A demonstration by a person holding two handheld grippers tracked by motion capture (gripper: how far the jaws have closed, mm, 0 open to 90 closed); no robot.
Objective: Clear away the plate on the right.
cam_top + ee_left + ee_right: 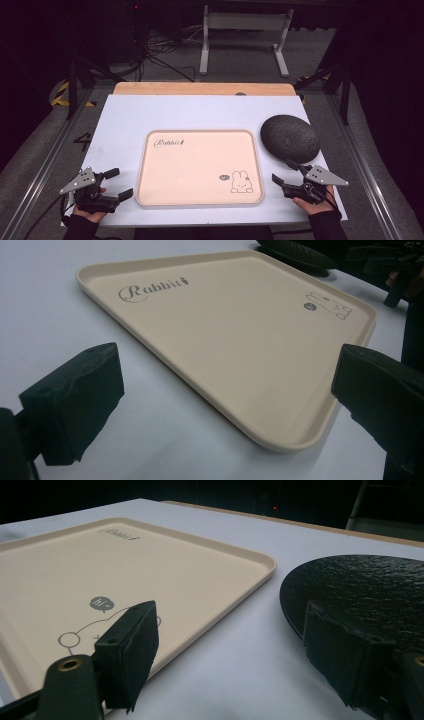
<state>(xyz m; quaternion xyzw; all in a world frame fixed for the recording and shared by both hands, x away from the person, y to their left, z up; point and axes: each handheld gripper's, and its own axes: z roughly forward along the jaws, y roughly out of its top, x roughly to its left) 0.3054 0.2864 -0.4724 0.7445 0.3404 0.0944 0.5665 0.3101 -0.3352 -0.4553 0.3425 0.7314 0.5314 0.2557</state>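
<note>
Both grippers wait with jaws wide and nothing in them: the left gripper (115,183) beside the cream tray (200,200), the right gripper (284,171) nearest the black plate (290,137). Probably the plate gets grasped next, needing a careful rim approach.

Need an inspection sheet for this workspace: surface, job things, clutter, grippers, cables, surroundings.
Surface: white tabletop, flat, with a wooden strip along its far edge.
Job's things: beige rabbit-print tray lies flat at the centre, nothing on it; black textured plate rests on the table beside the tray's far right corner, apart from it.
Clutter: nothing seen.
Grippers: left gripper open, off the tray's left edge, holding nothing; right gripper open, near the plate's near edge, not gripping it.
Cables: a cable trails from the left gripper; loose cables lie on the floor beyond the table.
Surroundings: dark room, grey metal stand behind, aluminium frame rails at the sides.
</note>
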